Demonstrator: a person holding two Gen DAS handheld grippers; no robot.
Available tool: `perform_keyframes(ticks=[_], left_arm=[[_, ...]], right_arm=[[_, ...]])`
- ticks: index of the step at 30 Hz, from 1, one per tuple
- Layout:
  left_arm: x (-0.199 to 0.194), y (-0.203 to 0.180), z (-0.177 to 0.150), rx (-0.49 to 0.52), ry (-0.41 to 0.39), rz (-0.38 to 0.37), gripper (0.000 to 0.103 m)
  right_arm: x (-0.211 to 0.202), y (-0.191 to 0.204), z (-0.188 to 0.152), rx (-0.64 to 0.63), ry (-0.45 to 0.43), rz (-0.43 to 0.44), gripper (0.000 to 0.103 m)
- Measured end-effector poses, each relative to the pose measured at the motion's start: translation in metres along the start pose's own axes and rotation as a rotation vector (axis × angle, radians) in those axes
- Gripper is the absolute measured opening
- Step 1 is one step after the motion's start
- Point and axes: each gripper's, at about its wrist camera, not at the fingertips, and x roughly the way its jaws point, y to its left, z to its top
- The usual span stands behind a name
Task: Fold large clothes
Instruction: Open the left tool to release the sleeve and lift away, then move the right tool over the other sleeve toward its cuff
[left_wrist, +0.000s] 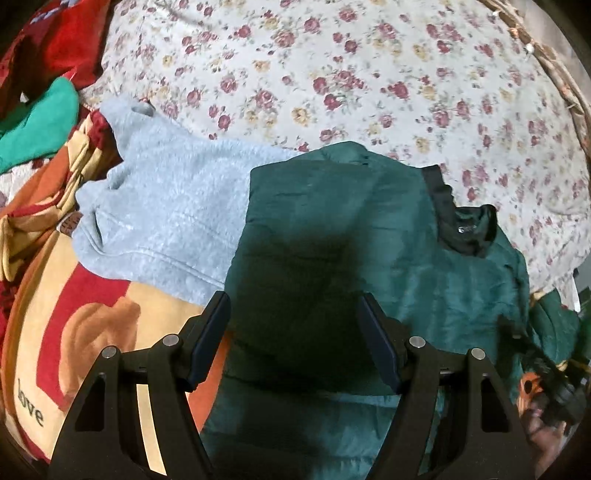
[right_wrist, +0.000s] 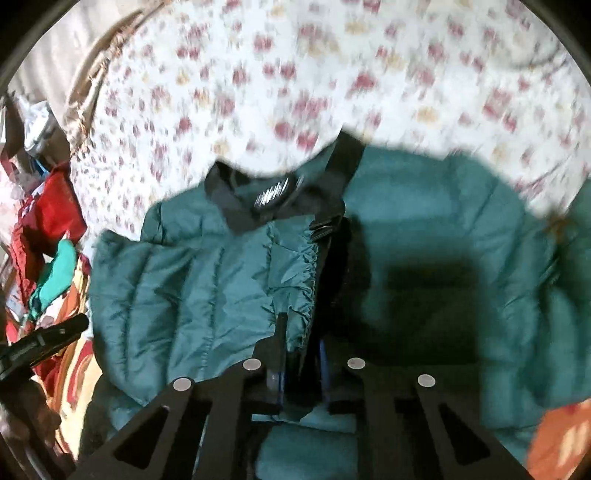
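Note:
A dark green puffer jacket (left_wrist: 332, 229) with a black collar (left_wrist: 465, 229) lies on a floral bedsheet (left_wrist: 332, 74). My left gripper (left_wrist: 295, 317) is open and empty, hovering just above the jacket's near part. In the right wrist view the same jacket (right_wrist: 192, 288) fills the middle, black collar (right_wrist: 258, 199) at the top. My right gripper (right_wrist: 299, 354) is shut on the jacket's front edge by the dark zipper strip. This view is blurred by motion. The left gripper (right_wrist: 44, 343) shows at the left edge.
A light grey fleece garment (left_wrist: 166, 206) lies left of the jacket. A patterned orange and red blanket (left_wrist: 74, 332) is at the near left. Red and green clothes (left_wrist: 48, 74) are piled at the far left. A wicker rim (left_wrist: 546, 59) borders the bed at right.

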Motion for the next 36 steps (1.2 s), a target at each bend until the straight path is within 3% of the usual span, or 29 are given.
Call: perform_keyframes(ticks=[4, 7, 16, 19, 20, 21, 22, 24, 29, 33, 36], left_arm=[[0.010, -0.006, 0.001, -0.011, 0.012, 0.000, 0.071], [0.019, -0.013, 0.002, -0.002, 0.021, 0.004, 0.071], [0.051, -0.036, -0.009, 0.062, 0.051, 0.065, 0.071], [0.050, -0.038, -0.010, 0.073, 0.032, 0.088, 0.071], [0.049, -0.038, -0.010, 0.075, 0.029, 0.089, 0.071], [0.047, -0.039, -0.010, 0.079, 0.024, 0.093, 0.071], [0.046, -0.039, -0.011, 0.083, 0.018, 0.099, 0.071], [0.040, -0.042, -0.012, 0.095, -0.002, 0.106, 0.071], [0.030, -0.050, -0.012, 0.119, -0.062, 0.116, 0.071], [0.033, -0.061, -0.015, 0.156, -0.073, 0.123, 0.071], [0.043, -0.064, -0.017, 0.171, -0.054, 0.114, 0.071]], right_arm=[[-0.025, -0.022, 0.004, -0.002, -0.062, -0.049, 0.011], [-0.033, -0.042, 0.004, -0.006, -0.088, -0.141, 0.011], [0.004, -0.097, -0.005, 0.046, -0.033, -0.272, 0.010], [0.010, -0.097, -0.003, 0.030, -0.030, -0.274, 0.013], [0.008, -0.098, -0.002, 0.032, -0.020, -0.275, 0.019], [0.006, -0.099, -0.003, 0.038, -0.013, -0.283, 0.039], [0.001, -0.099, -0.004, 0.050, -0.022, -0.277, 0.052], [-0.013, -0.098, -0.007, 0.063, -0.049, -0.264, 0.058], [-0.034, -0.066, -0.014, -0.007, -0.082, -0.189, 0.060], [-0.014, -0.038, -0.011, -0.081, -0.027, -0.101, 0.060], [0.006, -0.023, -0.011, -0.135, -0.004, -0.117, 0.060]])
